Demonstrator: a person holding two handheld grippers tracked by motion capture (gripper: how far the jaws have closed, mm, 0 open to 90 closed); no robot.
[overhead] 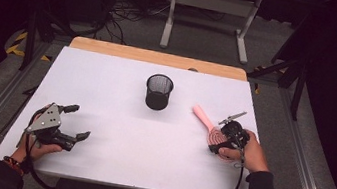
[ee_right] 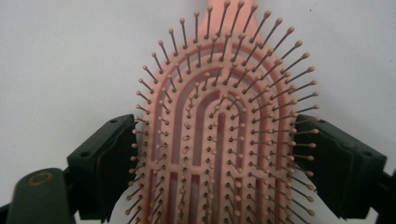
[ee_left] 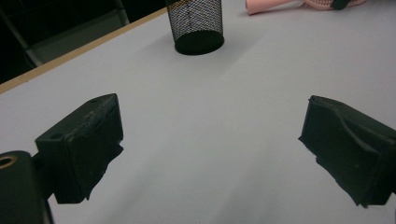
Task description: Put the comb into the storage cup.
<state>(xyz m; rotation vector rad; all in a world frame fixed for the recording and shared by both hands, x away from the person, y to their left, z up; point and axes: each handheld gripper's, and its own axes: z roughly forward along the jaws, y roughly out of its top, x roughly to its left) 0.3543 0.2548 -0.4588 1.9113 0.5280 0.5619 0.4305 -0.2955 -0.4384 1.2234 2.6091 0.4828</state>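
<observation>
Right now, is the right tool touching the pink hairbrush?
Touching. In the right gripper view, both jaws of the right tool press against the outer bristles on either side of the pink hairbrush.

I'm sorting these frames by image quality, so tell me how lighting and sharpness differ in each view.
High view: the white table is evenly lit, its surroundings nearly black, and the mesh cup casts only a faint shadow. Left gripper view: dim, with the left gripper jaws soft-edged and the cup sharper. Right gripper view: the pink hairbrush is close and bright, its bristles fairly crisp between the right gripper jaws.
</observation>
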